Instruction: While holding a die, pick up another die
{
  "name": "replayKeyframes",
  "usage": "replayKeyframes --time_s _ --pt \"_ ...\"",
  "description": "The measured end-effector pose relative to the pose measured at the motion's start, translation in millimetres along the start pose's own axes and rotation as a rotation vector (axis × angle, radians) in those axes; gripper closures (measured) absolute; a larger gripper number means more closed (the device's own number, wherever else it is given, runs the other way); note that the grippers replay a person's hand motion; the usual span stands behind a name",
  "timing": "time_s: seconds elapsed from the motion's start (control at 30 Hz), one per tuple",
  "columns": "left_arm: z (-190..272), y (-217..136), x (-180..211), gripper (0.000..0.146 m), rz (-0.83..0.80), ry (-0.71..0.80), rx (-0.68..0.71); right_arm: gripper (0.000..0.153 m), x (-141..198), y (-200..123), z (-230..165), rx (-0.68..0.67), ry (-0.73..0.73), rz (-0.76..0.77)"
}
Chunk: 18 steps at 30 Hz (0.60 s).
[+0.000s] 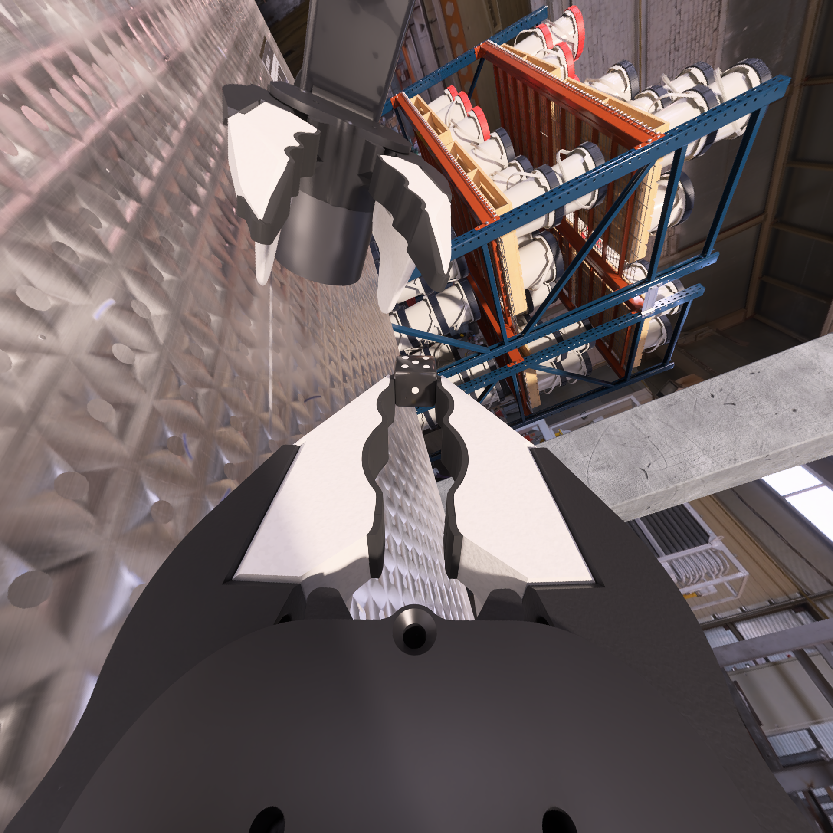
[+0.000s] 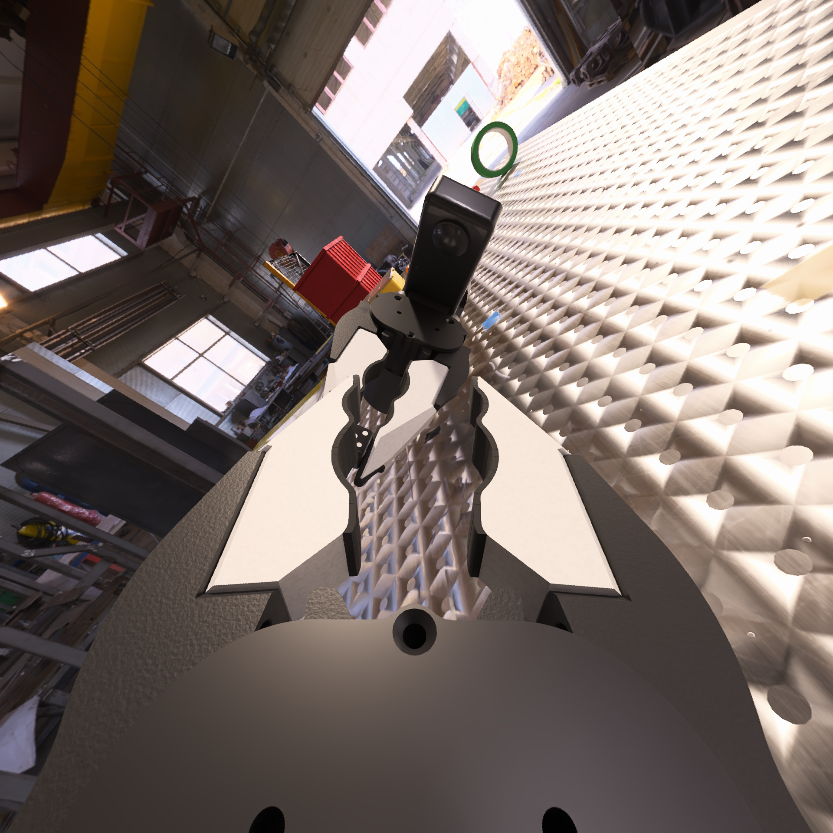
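My left gripper (image 1: 414,393) is shut on a black die with white pips (image 1: 414,366), pinched at the fingertips above the embossed metal table (image 1: 112,315). My right gripper (image 2: 414,392) is open and empty, its jaws wide apart over the table (image 2: 653,315). The two grippers face each other closely. In the right wrist view the left gripper (image 2: 366,453) holds the die (image 2: 362,439) just inside my right gripper's left finger (image 2: 347,432). In the left wrist view the right gripper (image 1: 324,276) hangs open ahead, beyond the die. Only one die shows.
A green ring (image 2: 493,148) stands on the table far behind the left gripper, with a small red thing (image 2: 475,187) and a small blue scrap (image 2: 491,320) nearer. Beyond the table are blue storage racks (image 1: 586,203), a concrete beam (image 1: 698,428) and a red container (image 2: 336,279).
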<state>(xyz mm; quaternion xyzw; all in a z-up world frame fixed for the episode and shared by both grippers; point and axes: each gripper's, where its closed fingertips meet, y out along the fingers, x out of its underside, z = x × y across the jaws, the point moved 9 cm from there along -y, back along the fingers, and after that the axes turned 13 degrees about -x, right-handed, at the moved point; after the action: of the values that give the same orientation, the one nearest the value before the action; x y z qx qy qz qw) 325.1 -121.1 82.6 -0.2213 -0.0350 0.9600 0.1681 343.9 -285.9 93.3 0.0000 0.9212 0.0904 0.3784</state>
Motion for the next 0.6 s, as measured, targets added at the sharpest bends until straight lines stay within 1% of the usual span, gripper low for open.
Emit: replayKeyframes --time_s 0.07,0.27,0.4,0.5,0.6 --pt "0.1 -1.1 -0.3 0.13 -0.003 0.002 0.005 0.103 0.0 -0.3 -0.2 -0.001 -0.001 0.004" --pt "0.7 -2.8 -0.4 0.13 -0.011 -0.013 0.044 0.082 -0.2 -1.0 -1.3 -0.006 -0.011 0.012" --pt "2.1 -5.6 -2.1 0.13 -0.009 -0.024 0.098 0.081 -2.7 -5.4 -2.2 -0.005 -0.035 0.05" --pt "3.8 -10.4 -4.7 0.13 -0.016 -0.012 0.137 0.085 -11.0 -18.1 -0.7 0.075 -0.115 0.094" --pt "7.5 -16.2 -6.9 0.13 -0.043 0.007 0.223 0.086 -24.5 -38.6 4.5 0.269 -0.24 0.13"
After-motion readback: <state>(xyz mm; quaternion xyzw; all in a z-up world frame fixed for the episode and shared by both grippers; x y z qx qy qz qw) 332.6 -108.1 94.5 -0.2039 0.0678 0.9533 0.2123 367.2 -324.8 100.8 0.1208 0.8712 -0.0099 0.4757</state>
